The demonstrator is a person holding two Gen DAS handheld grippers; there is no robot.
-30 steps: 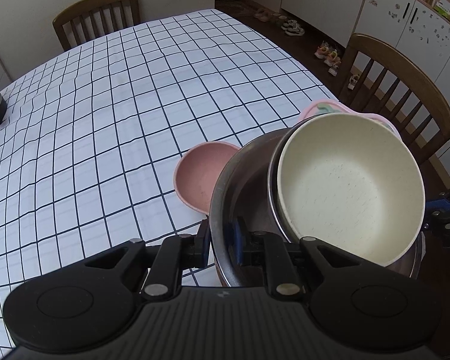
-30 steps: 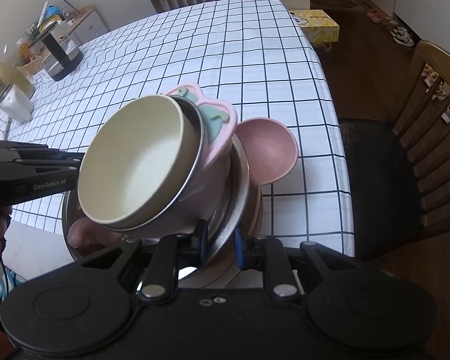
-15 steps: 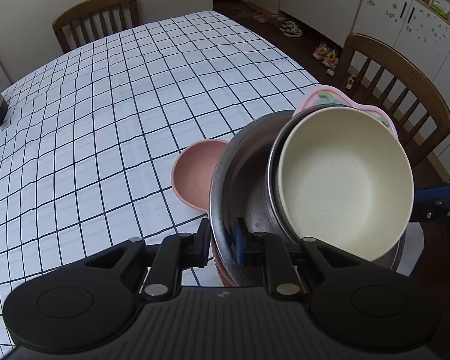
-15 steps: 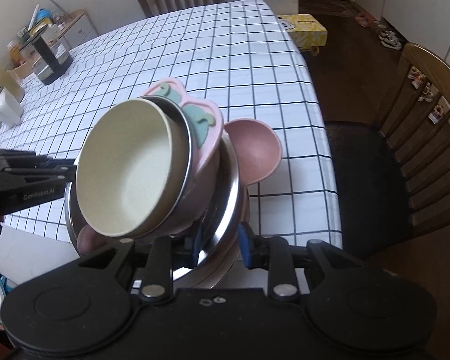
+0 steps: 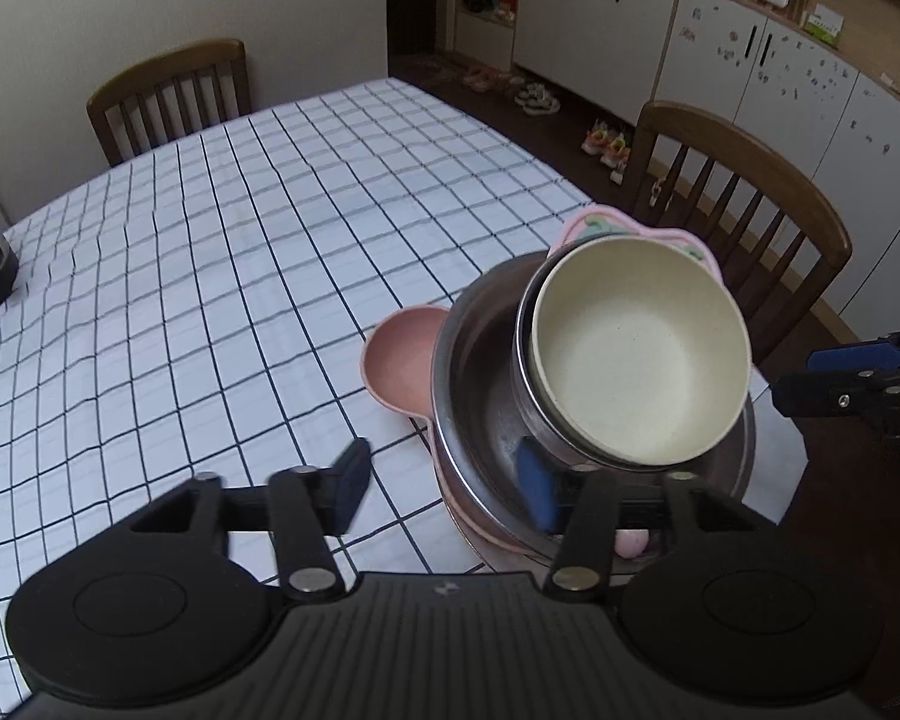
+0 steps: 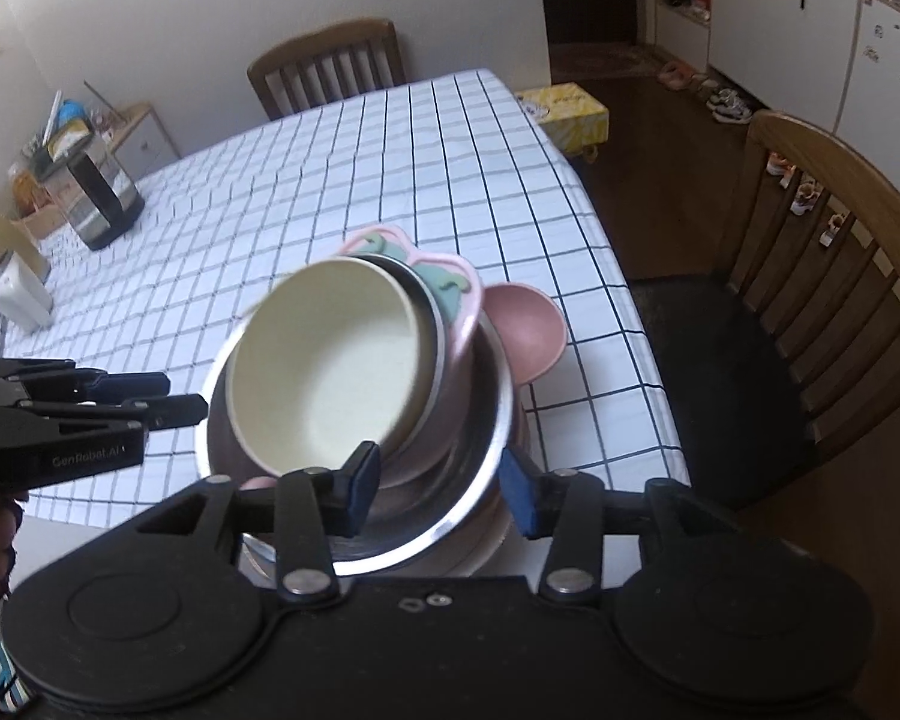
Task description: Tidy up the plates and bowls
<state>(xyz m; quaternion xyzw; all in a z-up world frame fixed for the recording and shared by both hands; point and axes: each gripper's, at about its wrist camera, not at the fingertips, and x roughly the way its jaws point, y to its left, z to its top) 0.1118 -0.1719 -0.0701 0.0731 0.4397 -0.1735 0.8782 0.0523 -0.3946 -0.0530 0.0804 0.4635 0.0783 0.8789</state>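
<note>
Because the stack (image 5: 594, 396) now rests at the table (image 5: 210, 276) corner, we are opening both tongs, left (image 5: 444, 489) and right (image 6: 444, 489), releasing its steel rim.

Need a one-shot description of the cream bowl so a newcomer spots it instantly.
Find the checked tablecloth and go to its near corner by the wooden chair, where dishes are stacked in a wide steel bowl. The cream bowl is the tilted top piece; unlike its steel and pink neighbours, it is pale, matte and plain inside.

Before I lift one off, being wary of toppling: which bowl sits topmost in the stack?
The cream bowl, tilted inside the steel ones; the others lie beneath it.
</note>
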